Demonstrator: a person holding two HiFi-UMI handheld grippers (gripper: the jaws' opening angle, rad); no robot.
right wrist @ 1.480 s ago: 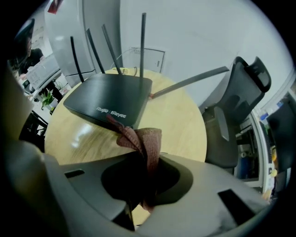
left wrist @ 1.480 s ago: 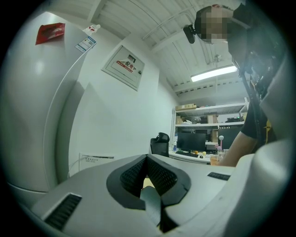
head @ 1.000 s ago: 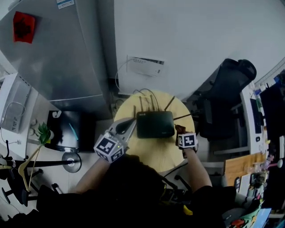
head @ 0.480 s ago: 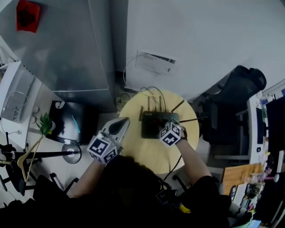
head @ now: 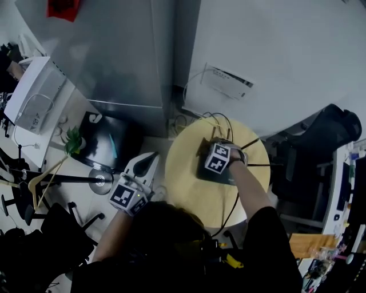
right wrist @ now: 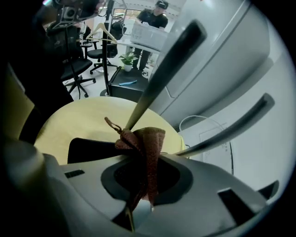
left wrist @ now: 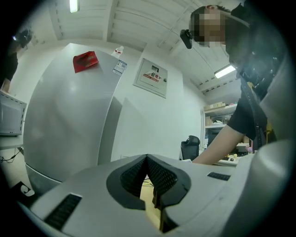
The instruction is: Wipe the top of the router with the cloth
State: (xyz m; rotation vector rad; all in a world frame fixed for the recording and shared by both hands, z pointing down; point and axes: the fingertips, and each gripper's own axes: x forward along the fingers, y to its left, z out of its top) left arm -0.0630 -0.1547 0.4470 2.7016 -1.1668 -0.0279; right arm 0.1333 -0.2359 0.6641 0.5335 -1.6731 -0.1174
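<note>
Cloth (right wrist: 147, 143) (reddish-brown, bunched) is clamped in the right hand-held gripper (right wrist: 138, 157), which is over the black router (head: 222, 178) on the round yellow surface (head: 189, 194). Left hand-held gripper (left wrist: 149, 180), jaws together on nothing, hangs beside the surface's left edge.

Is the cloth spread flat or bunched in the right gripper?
Bunched: the cloth sits crumpled between the right gripper's shut jaws, above the router.

A round yellow bench (head: 191, 197) stands beside a tall silver fridge (head: 108, 51) bearing a red sticker (head: 62, 8). A black office chair (head: 334, 134) sits near the bench, and a small green plant (head: 73, 139) is on the floor.
</note>
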